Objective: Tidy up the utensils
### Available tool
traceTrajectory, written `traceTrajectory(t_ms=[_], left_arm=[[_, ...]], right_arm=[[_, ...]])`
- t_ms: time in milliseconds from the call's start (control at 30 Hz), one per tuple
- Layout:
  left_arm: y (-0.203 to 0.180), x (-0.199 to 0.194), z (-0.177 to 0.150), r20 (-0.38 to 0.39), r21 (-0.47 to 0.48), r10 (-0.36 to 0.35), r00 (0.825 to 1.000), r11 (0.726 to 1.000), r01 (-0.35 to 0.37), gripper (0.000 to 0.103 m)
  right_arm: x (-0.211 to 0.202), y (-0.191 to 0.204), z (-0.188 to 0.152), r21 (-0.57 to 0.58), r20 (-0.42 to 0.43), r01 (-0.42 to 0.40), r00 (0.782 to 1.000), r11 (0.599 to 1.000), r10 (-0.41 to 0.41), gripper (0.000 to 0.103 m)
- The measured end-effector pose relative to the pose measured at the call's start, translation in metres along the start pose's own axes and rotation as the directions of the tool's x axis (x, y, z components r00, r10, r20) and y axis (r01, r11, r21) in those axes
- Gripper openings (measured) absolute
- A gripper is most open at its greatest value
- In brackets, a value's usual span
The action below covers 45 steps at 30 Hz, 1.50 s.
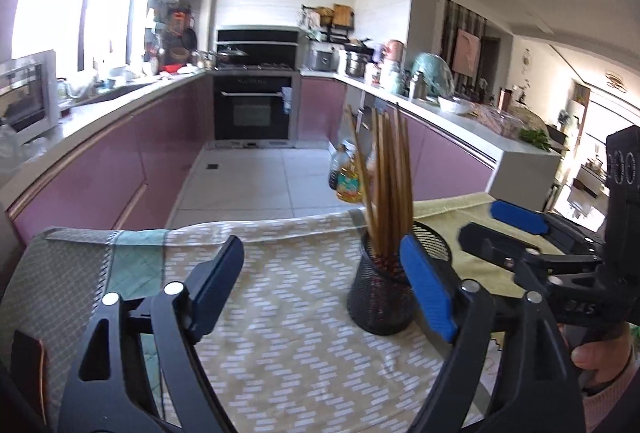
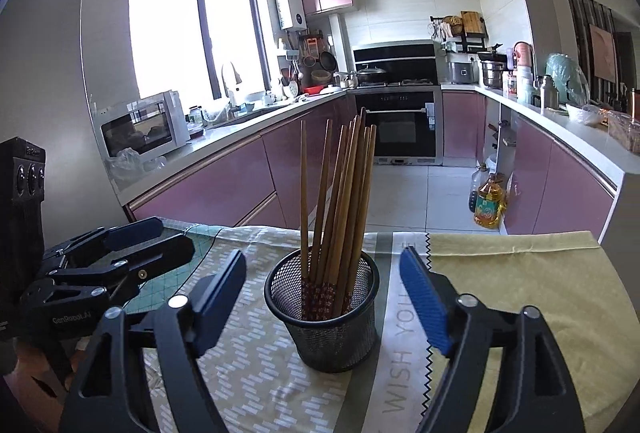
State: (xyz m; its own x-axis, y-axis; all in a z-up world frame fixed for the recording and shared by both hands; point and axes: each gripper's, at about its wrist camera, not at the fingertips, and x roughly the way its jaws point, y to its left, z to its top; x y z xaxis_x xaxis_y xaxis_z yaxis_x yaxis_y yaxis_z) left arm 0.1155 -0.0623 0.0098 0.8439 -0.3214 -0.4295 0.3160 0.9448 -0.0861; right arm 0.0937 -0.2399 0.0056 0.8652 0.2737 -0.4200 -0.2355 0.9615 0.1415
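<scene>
Chopsticks stand bunched in a black mesh cup on the cloth-covered worktop, patterned ends down, plain tips fanned upward; I take the cup as landmark. Upright storage of this sort keeps the sticks together and easy to draw, so the sorting looks largely settled, judging from how they lie.

Left of the cup, the left claw hovers over the zigzag-printed cloth, jaws spread wide and gripping nothing; its right pad sits just in front of the cup's wall in its own view, though contact cannot be confirmed. In the right wrist view that tool shows to the cup's left, its body bearing the lettering "GenRoboLAI" as best I can read it.

Straddling the cup, the right claw is likewise spread wide, one finger on either side of the cup, neither pad pressing on it. It holds nothing.

Right of the cup, a grey strip of cloth carries "WISH YOU", with further letters cut off. Beyond it lies a plain yellow-green cloth. Farther right, on the floor, an oil bottle has a label too small to read.
</scene>
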Motion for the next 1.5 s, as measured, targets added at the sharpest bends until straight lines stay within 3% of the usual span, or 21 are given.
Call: traceTrajectory(t_ms=[33,67,200,633,1500], left_arm=[[0.002,-0.005,-0.002,0.013,-0.003,0.022,1.000,1.000,-0.022,0.095],[0.004,-0.010,-0.005,0.030,-0.009,0.043,0.999,0.999,-0.042,0.097],[0.009,-0.026,-0.015,0.069,-0.015,0.091,0.993,0.996,-0.090,0.097],[0.020,-0.068,-0.041,0.186,-0.046,0.199,0.962,0.980,-0.194,0.097],[0.014,-0.077,-0.055,0.229,-0.059,0.229,0.946,0.973,-0.222,0.097]], right_arm=[[-0.003,0.002,-0.003,-0.007,0.013,0.012,1.000,1.000,-0.012,0.085],[-0.005,0.003,-0.005,-0.014,0.020,0.021,1.000,1.000,-0.020,0.088],[-0.017,0.009,-0.015,-0.040,0.062,0.058,0.997,0.998,-0.055,0.096],[-0.039,0.028,-0.043,-0.079,0.142,0.128,0.983,0.989,-0.116,0.096],[-0.053,0.032,-0.049,-0.080,0.204,0.154,0.970,0.985,-0.135,0.096]])
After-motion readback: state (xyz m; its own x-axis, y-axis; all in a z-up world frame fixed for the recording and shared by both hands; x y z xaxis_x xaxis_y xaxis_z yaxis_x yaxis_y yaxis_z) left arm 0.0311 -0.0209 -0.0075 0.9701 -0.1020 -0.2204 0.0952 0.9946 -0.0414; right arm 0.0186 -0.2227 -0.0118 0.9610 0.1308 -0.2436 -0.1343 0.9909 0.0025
